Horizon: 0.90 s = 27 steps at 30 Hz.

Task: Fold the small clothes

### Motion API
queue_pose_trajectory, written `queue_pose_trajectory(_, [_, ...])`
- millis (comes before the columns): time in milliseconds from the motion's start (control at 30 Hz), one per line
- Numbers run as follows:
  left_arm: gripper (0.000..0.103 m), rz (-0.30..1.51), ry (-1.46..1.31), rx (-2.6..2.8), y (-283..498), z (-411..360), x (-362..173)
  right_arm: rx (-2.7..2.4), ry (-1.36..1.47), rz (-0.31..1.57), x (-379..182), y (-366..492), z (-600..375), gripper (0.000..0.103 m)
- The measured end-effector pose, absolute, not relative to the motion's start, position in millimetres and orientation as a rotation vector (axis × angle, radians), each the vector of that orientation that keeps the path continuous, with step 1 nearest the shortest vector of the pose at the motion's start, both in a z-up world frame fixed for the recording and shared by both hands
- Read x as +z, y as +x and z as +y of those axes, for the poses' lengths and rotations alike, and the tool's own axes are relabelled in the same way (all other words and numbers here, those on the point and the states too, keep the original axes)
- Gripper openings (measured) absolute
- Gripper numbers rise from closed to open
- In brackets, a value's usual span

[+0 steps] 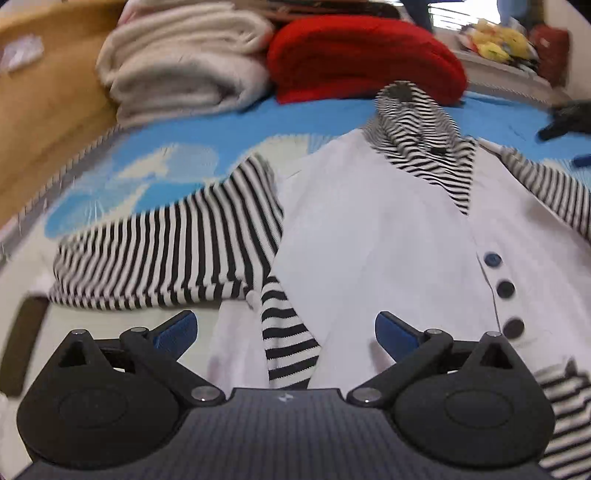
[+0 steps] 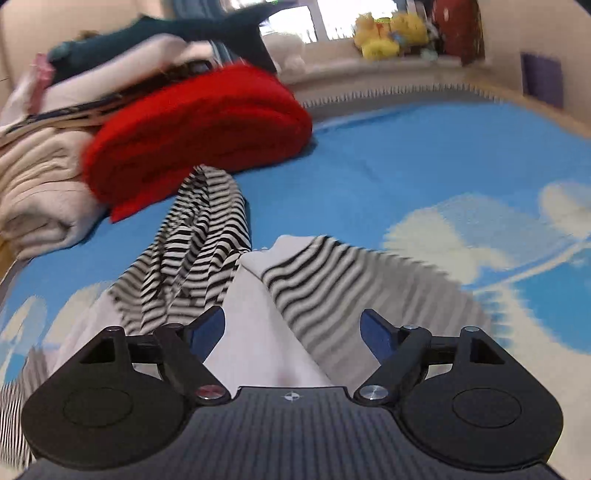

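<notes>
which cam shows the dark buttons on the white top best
The left wrist view. The three dark buttons run down the front of the white top in plain sight there. The right wrist view shows only part of the white fabric and a striped sleeve, with no buttons visible.

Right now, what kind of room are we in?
Probably a bedroom in a home. The garment lies on a blue cloud-print bedspread with folded blankets stacked behind it, and plush toys sit on a window ledge at the back.
</notes>
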<state>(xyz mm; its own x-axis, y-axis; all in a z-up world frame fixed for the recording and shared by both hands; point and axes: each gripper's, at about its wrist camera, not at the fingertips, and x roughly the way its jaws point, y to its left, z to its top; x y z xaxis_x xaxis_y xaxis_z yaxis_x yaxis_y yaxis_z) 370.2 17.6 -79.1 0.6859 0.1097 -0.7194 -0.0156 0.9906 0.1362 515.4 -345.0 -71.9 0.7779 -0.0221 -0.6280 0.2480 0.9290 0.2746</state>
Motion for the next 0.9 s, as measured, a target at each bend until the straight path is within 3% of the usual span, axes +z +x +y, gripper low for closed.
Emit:
queue_pose_trajectory(133, [0.103, 0.919, 0.03, 0.08, 383, 31, -91, -0.222, 0.365, 0.735, -120, 590, -323, 0.08])
queue_pose_trajectory(200, [0.103, 0.979, -0.031, 0.077, 383, 42, -101, -0.248, 0.318, 0.742, -138, 609, -320, 0.039])
queue_pose_trajectory(233, [0.103, 1.0, -0.055, 0.076, 383, 44, -105, -0.259, 0.288, 0.756, -142, 617, -321, 0.005])
queue_pose_trajectory(467, [0.103, 1.017, -0.128, 0.08, 383, 53, -104, -0.46, 0.426, 0.556, -90, 529, -436, 0.004])
queue_pose_trajectory(633, [0.103, 1.012, -0.148, 0.075, 375, 48, -103, -0.97, 0.558, 0.491, -84, 379, -590, 0.005])
queue_pose_trajectory(700, [0.103, 1.017, -0.137, 0.066, 373, 42, -105, -1.226, 0.631, 0.569, -103, 321, -634, 0.027])
queue_pose_trajectory(733, [0.103, 1.017, -0.128, 0.064, 371, 40, -106, -1.338, 0.698, 0.594, -115, 290, -652, 0.032])
queue_pose_trajectory(833, [0.103, 1.016, -0.112, 0.053, 367, 36, -106, -1.375, 0.863, 0.624, -134, 228, -670, 0.072])
queue_pose_trajectory(900, [0.103, 1.0, -0.117, 0.057, 365, 36, -104, -1.333, 0.929, 0.561, -131, 205, -659, 0.071])
